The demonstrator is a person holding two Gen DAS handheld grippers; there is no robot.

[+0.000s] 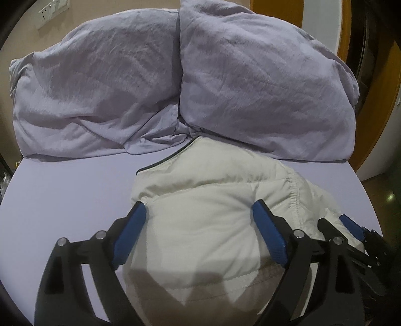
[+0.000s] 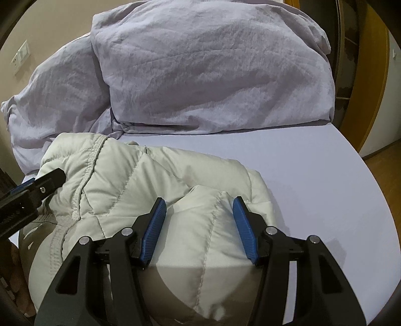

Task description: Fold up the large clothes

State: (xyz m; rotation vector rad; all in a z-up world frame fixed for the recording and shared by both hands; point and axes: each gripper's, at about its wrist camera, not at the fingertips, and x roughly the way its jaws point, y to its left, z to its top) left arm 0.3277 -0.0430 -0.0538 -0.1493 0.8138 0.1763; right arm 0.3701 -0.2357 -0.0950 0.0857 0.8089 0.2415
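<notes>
A white quilted puffer jacket (image 1: 200, 200) lies bunched on the lavender bed sheet (image 1: 70, 185). It also shows in the right wrist view (image 2: 140, 180). My left gripper (image 1: 199, 213) is open, its blue pads straddling a bulge of the jacket's padding. My right gripper (image 2: 199, 208) is open too, jaws wide around a puffed fold at the jacket's right end. The right gripper shows at the right edge of the left wrist view (image 1: 351, 225); the left gripper shows at the left edge of the right wrist view (image 2: 37, 188). A dark-trimmed jacket edge (image 1: 165, 160) points toward the pillows.
Two large lavender pillows (image 1: 100, 95) (image 1: 263, 87) lie across the far side of the bed. A beige wall with sockets (image 1: 50, 12) is behind. Wooden door frame (image 1: 376, 100) and wood floor (image 2: 383, 170) lie right of the bed edge.
</notes>
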